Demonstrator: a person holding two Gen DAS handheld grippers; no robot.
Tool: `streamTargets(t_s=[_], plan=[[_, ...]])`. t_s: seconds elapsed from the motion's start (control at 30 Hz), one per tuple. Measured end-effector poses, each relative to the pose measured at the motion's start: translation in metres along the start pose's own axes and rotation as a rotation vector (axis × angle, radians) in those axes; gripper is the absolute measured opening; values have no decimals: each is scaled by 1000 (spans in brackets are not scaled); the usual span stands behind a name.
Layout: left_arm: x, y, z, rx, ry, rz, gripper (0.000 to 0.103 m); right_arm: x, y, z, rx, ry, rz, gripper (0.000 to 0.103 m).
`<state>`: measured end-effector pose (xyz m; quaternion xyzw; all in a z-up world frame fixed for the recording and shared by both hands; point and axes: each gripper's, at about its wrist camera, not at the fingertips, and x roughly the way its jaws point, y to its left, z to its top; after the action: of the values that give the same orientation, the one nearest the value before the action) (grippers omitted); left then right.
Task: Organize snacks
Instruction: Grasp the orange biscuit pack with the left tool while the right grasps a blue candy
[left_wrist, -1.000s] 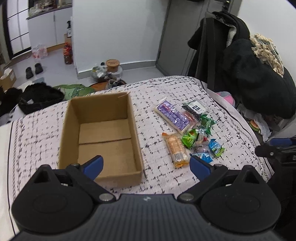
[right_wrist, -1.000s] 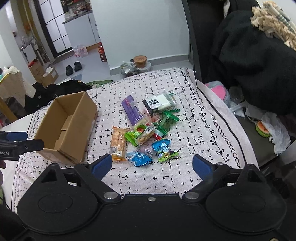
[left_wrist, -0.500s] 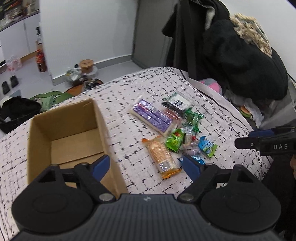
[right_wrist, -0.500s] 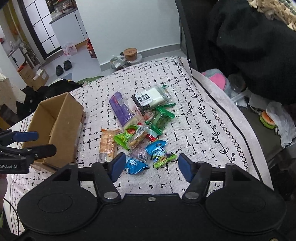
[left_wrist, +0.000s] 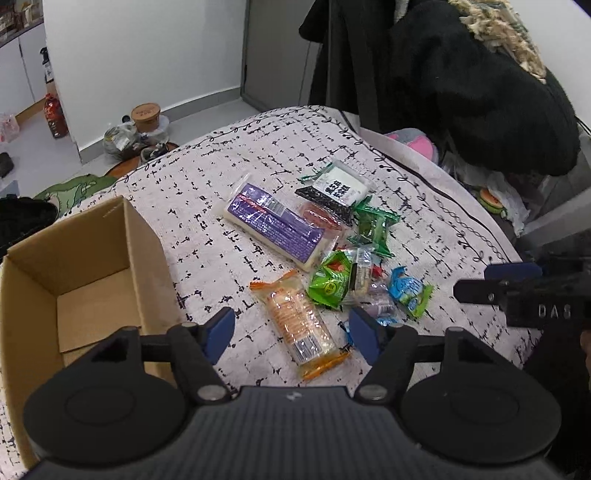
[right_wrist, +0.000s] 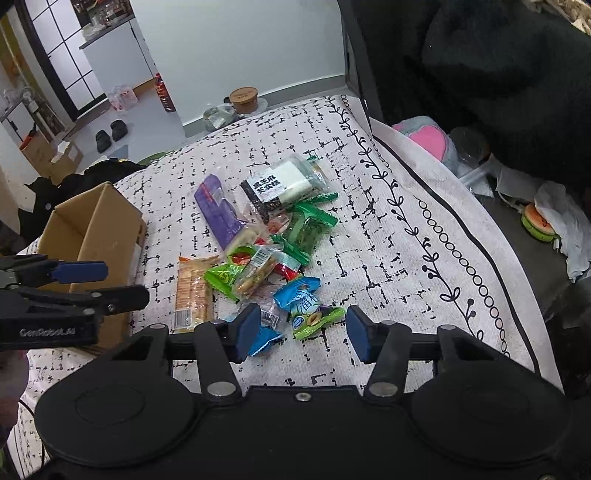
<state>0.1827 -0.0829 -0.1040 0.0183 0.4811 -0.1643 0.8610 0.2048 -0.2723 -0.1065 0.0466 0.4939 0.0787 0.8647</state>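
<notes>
A pile of snack packets lies on a patterned white cloth. It holds an orange cracker pack, a purple pack, a black-and-white pack, green packets and a blue-green packet. An open, empty cardboard box stands left of the pile. My left gripper is open above the near end of the cracker pack. My right gripper is open above the blue-green packet. Both hold nothing.
Dark coats hang behind the table at the right. The table's right edge drops to floor clutter with a pink cushion. Bags and a tub sit on the floor beyond the far edge.
Both grippers have moved forward and down toward the snack pile and narrowed their jaws. The left view has swung right, from the box to the cracker pack.
</notes>
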Motion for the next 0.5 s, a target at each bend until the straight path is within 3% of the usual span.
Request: streamTargets(t_s=[0.5], plan=[[58, -16, 2, -53, 114, 38, 61, 36, 3, 4, 11, 15, -21, 51]])
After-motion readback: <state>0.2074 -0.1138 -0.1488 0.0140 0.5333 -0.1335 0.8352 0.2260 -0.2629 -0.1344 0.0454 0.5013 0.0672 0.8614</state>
